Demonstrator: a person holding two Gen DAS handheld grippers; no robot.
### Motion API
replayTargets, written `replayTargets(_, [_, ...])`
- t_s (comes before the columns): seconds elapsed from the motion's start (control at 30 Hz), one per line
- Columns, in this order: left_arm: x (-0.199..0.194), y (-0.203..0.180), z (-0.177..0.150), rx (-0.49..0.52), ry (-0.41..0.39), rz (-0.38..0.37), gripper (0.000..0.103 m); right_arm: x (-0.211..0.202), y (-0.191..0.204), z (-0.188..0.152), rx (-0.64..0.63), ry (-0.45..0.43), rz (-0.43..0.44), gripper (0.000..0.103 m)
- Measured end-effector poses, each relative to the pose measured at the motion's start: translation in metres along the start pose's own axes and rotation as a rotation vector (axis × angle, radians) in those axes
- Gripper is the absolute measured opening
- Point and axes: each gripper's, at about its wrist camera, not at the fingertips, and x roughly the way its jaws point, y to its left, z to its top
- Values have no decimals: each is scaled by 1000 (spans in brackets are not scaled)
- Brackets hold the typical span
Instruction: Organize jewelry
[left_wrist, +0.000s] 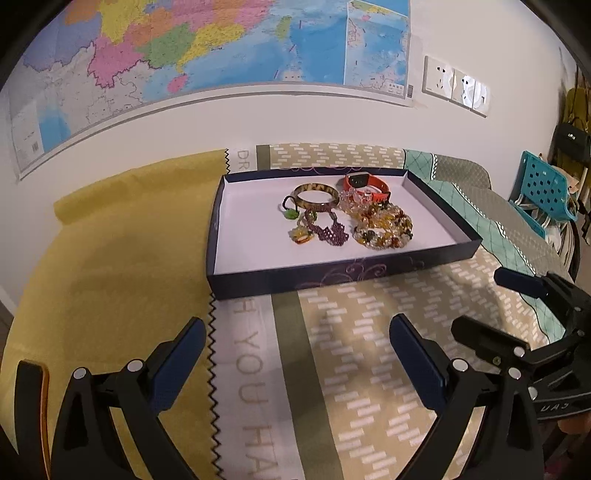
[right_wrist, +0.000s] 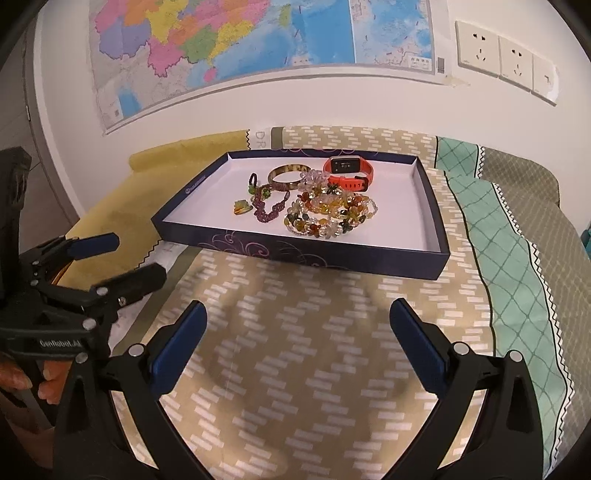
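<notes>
A dark blue tray (left_wrist: 325, 275) (right_wrist: 306, 254) with a white floor sits on the patterned cloth ahead of both grippers. In it lie an orange smartwatch (left_wrist: 364, 184) (right_wrist: 349, 168), a brown bangle (left_wrist: 316, 195) (right_wrist: 288, 175), a purple beaded necklace (left_wrist: 328, 229) (right_wrist: 271, 208), a small green and orange pendant (left_wrist: 299, 236) (right_wrist: 242, 206) and a pile of amber bead bracelets (left_wrist: 384, 225) (right_wrist: 332, 214). My left gripper (left_wrist: 297, 328) is open and empty, short of the tray. My right gripper (right_wrist: 297, 312) is open and empty, also short of the tray.
The tray rests on a beige patterned cloth (right_wrist: 314, 350) with a yellow cloth (left_wrist: 110, 277) to the left and a teal and grey cloth (right_wrist: 509, 229) to the right. A map (left_wrist: 184, 55) and sockets (right_wrist: 506, 59) are on the wall. A blue chair (left_wrist: 543, 188) stands at right.
</notes>
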Motion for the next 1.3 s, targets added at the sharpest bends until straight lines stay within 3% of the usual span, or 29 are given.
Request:
replayTargets(0.33, [-17,-7,-5,26,-31,27,96,-7,2,-8,6,6,5,98])
replayTargets(1.3, [-24,-9,-14,13,-24,36,96,-14,5,-13,18,-3,3,98])
